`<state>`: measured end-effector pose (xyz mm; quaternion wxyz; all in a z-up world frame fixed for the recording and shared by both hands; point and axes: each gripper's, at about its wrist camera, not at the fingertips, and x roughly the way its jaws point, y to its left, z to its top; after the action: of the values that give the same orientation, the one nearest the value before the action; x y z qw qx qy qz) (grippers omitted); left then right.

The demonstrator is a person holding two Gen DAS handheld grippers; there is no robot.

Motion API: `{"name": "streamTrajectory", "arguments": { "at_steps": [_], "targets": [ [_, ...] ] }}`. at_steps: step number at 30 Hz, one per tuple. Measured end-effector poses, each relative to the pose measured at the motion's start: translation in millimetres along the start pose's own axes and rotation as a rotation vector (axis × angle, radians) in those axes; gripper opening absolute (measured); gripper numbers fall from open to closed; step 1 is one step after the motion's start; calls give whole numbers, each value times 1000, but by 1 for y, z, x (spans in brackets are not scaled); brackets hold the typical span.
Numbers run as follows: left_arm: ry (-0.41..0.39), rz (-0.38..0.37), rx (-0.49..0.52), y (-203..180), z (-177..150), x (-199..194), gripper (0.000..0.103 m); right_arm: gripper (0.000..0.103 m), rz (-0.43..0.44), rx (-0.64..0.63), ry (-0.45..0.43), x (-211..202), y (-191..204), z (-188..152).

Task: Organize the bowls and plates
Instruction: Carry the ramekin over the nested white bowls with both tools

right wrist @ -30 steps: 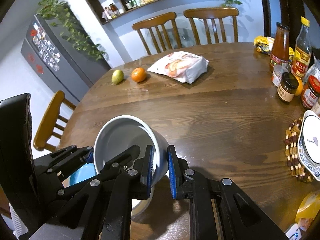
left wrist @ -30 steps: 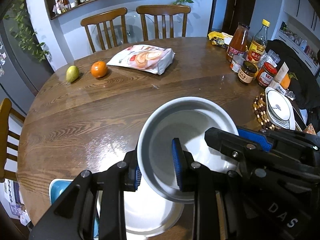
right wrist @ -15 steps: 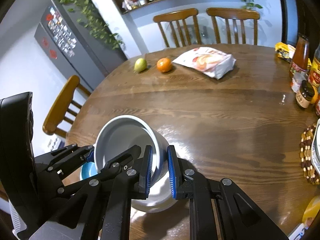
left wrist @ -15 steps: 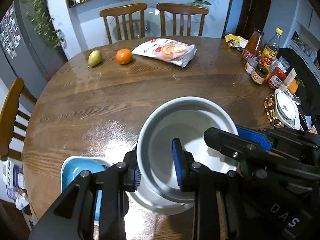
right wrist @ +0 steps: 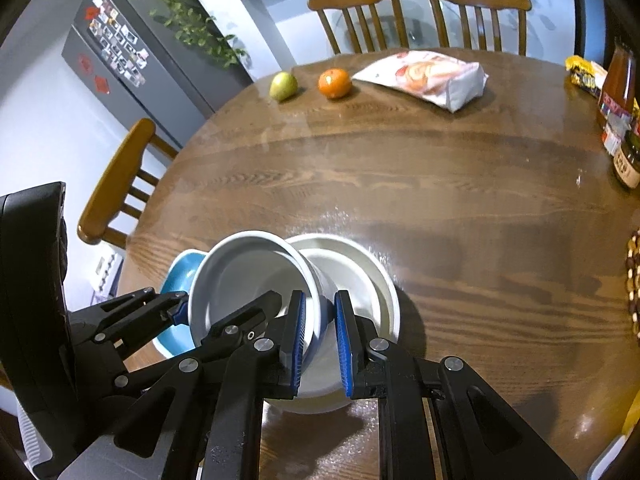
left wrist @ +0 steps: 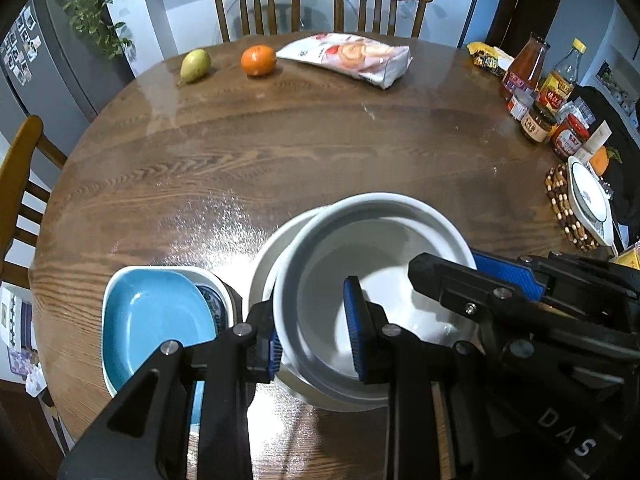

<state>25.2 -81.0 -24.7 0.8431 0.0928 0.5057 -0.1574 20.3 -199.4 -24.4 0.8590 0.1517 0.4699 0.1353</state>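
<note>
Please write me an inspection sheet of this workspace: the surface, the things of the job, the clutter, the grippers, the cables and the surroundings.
Surface: round wooden table, glossy, with glare near the bowls.
Job's things: white bowl held tilted over a second white bowl that stands on the table; blue dish stacked in a white dish to their left; patterned plate on a beaded trivet at the right edge.
Clutter: pear, orange, snack bag, bottles and jars.
Grippers: left gripper and right gripper each have jaws shut on the held bowl's rim, on opposite sides.
Cables: nothing seen.
Surroundings: wooden chairs, fridge with magnets, hanging plant, wall shelf.
</note>
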Motion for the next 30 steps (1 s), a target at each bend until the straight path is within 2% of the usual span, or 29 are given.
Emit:
{"name": "streamTrajectory", "arguments": {
  "at_steps": [10,30],
  "targets": [
    [20,3,-3,0,-6,7,25,17,-2,1,31,7,-2,-7],
    [24,7,7,-2,-9,11,25,17,-8,-1,38,11,-4,-10]
  ]
}}
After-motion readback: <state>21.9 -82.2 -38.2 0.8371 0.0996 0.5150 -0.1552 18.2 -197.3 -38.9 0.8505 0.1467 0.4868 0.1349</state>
